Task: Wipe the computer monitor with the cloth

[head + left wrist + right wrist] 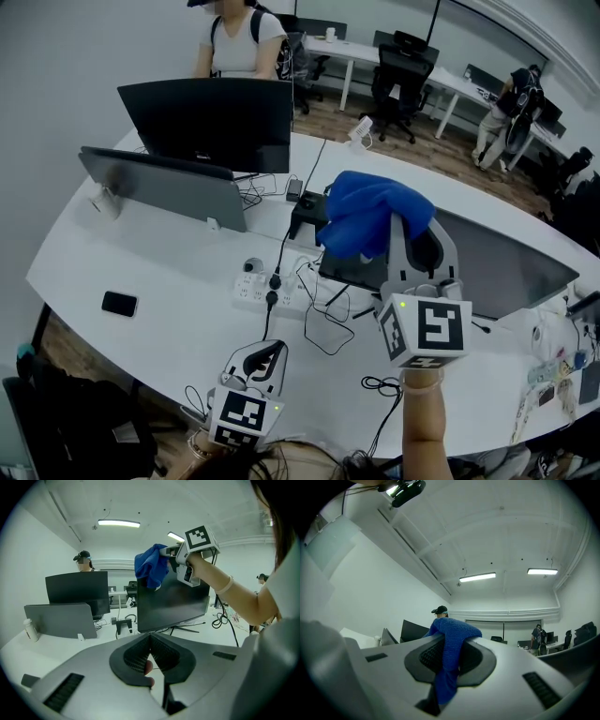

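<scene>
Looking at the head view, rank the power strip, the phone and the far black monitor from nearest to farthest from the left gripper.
1. Power strip, just ahead of the left gripper.
2. Phone, off left.
3. Far monitor, at the back.

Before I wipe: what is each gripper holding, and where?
Right gripper pinches the blue knitted cloth by a bunched fold; the rest drapes over its jaws. Left gripper is shut, empty.
</scene>
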Demonstrator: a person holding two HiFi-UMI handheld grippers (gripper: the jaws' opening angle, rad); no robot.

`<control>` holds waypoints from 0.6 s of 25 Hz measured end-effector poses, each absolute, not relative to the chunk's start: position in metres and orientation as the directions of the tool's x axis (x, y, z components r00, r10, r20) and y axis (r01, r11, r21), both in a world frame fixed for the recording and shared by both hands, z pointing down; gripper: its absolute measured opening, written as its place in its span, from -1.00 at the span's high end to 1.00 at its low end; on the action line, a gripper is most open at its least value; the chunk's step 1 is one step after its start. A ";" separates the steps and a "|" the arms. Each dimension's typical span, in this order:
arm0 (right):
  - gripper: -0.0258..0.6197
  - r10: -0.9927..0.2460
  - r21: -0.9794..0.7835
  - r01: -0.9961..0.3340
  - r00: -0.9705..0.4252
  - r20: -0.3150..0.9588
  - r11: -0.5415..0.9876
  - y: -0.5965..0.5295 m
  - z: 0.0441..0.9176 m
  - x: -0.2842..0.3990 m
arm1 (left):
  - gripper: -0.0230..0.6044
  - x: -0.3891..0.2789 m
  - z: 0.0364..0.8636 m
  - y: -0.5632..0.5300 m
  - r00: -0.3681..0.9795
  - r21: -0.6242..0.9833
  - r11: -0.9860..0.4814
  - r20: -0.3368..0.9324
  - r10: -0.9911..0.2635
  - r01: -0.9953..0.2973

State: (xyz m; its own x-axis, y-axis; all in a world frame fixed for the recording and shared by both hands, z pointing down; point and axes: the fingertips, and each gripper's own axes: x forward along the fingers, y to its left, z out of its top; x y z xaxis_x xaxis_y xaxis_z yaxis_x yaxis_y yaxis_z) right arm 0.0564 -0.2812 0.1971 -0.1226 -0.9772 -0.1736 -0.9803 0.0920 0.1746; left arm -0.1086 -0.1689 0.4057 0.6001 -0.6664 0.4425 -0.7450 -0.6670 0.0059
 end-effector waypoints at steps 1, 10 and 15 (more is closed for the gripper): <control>0.76 -0.977 0.173 -0.981 -0.124 -0.173 0.094 -0.281 0.197 0.060 | 0.90 -0.105 0.406 -0.167 0.598 0.005 -0.666 0.444 -0.667 -0.746; 0.76 -0.975 0.166 -0.979 -0.147 -0.165 0.119 -0.276 0.198 0.083 | 0.90 -0.083 0.408 -0.147 0.568 -0.005 -0.642 0.463 -0.681 -0.766; 0.76 -0.971 0.156 -0.978 -0.166 -0.171 0.139 -0.273 0.196 0.092 | 0.90 -0.075 0.405 -0.140 0.542 -0.015 -0.617 0.463 -0.702 -0.787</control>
